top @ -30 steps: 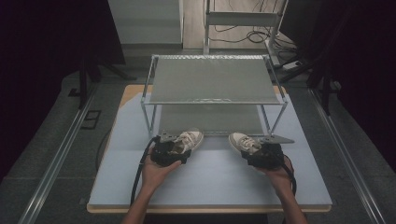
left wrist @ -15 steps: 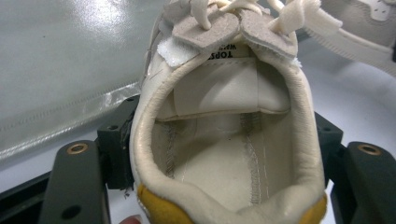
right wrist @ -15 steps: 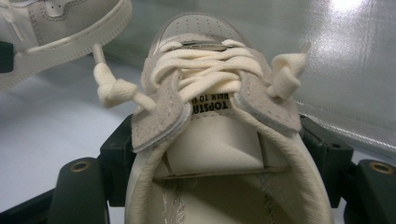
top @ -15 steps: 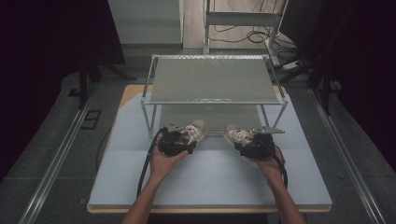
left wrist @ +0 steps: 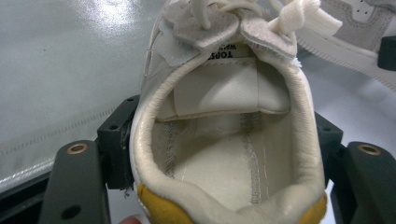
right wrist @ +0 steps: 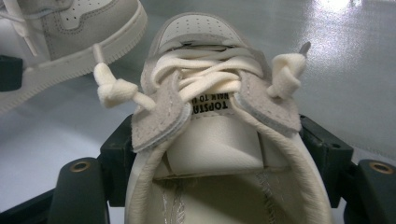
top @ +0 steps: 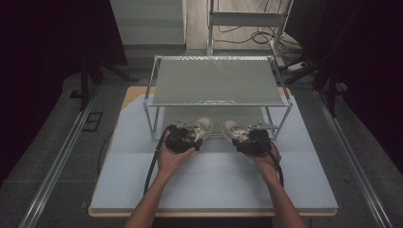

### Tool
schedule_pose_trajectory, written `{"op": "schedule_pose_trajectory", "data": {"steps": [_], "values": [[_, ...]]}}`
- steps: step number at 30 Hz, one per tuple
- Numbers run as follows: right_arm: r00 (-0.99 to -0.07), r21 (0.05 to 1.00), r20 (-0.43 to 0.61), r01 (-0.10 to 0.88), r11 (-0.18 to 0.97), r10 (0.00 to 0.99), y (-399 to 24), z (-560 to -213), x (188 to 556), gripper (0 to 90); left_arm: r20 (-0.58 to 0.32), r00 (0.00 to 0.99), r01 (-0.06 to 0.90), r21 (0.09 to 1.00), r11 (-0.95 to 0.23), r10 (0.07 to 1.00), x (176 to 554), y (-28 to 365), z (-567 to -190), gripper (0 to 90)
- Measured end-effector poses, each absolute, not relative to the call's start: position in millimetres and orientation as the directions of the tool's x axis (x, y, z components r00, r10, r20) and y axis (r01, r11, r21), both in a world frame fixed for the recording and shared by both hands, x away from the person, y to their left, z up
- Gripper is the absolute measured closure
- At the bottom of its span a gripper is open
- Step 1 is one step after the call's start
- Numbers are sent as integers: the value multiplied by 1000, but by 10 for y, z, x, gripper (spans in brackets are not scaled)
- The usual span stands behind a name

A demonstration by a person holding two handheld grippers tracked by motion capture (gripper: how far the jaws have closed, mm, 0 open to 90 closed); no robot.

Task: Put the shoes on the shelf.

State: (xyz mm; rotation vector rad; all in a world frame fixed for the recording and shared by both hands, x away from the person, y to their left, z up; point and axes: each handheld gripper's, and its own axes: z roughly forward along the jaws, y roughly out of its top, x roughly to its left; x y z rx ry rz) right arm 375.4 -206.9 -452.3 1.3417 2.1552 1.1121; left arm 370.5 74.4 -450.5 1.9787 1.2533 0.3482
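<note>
Both grippers are loaded: my left gripper (top: pixel 186 137) has its jaws clamped across the heel of the left sneaker (left wrist: pixel 219 116), and my right gripper (top: pixel 248 138) is clamped the same way on the right sneaker (right wrist: pixel 212 121). From each gripper view I look straight down into the shoe's opening, with the black jaws pressing on the collar from either side, so neither tool is free.

From the high view, the two shoes sit side by side near the middle of the table (top: pixel 214 183), toes pointing away from me toward the wire rack (top: pixel 216 80). Their toes are at the front edge of the rack's lower level, under the upper shelf, with the heels and my hands on my side of the frame. I cannot tell whether the soles rest on the mat or hang just above it.

My reading is that I am putting the pair onto the lower level of the rack. Picking up looks done for both shoes, and they are lined up with the opening between the front legs. What remains, as I judge it, is to push them in under the shelf, set them down level and parallel, let go of both heels, and draw the grippers out without snagging the laces (right wrist: pixel 205 79).
</note>
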Motion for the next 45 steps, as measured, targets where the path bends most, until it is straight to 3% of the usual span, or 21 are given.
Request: {"op": "schedule_pose_trajectory", "data": {"steps": [45], "values": [[-433, 759, 60, 605, 240, 900, -1696, -4578, 4189, 280, -100, 460, 660, 703, -264, 882, 4169, 632, -4545, 301]]}}
